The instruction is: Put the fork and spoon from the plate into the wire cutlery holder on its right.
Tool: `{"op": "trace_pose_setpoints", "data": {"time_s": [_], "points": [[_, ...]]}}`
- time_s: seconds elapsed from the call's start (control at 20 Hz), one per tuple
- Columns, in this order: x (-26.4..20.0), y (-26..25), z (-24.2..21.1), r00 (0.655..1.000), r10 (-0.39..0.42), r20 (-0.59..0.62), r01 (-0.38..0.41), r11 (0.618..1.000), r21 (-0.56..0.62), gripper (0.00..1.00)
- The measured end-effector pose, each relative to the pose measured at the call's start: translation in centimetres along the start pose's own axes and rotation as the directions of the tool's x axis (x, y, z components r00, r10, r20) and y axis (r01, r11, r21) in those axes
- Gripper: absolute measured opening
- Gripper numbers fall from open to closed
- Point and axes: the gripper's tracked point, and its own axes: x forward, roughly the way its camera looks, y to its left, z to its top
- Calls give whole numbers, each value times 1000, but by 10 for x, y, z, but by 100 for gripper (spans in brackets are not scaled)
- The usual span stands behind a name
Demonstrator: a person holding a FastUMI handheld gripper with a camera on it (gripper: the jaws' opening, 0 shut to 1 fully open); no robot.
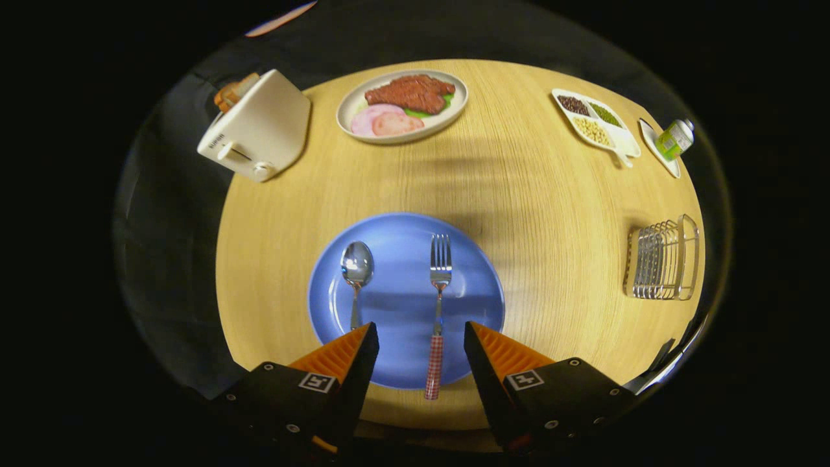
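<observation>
A blue plate (402, 259) lies on the round wooden table just ahead of my fingers. On it a steel fork (439, 292) with a red checked handle lies lengthwise, its handle reaching back between my two fingers. A spoon (356, 269) lies to the fork's left, its handle running under my left finger (350, 353). My gripper (420, 334) hovers above the plate's near rim, open, touching nothing. The wire cutlery holder (663, 259) stands to the plate's right near the table edge.
A white toaster (256, 130) with bread stands at the far left. A plate of meat and ham (402, 104) sits at the back. A divided dish of beans (593, 120) and a small bottle on a saucer (673, 139) are at the far right.
</observation>
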Motion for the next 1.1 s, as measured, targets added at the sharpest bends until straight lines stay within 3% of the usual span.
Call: {"op": "trace_pose_setpoints", "data": {"time_s": [0.5,0.75,1.1], "points": [[40,-17,-11,982,-141,-125,146,989,32,39],[38,-19,-11,981,-150,-125,156,987,41,13],[16,-25,-7,993,-100,-67,101,995,18,8]]}}
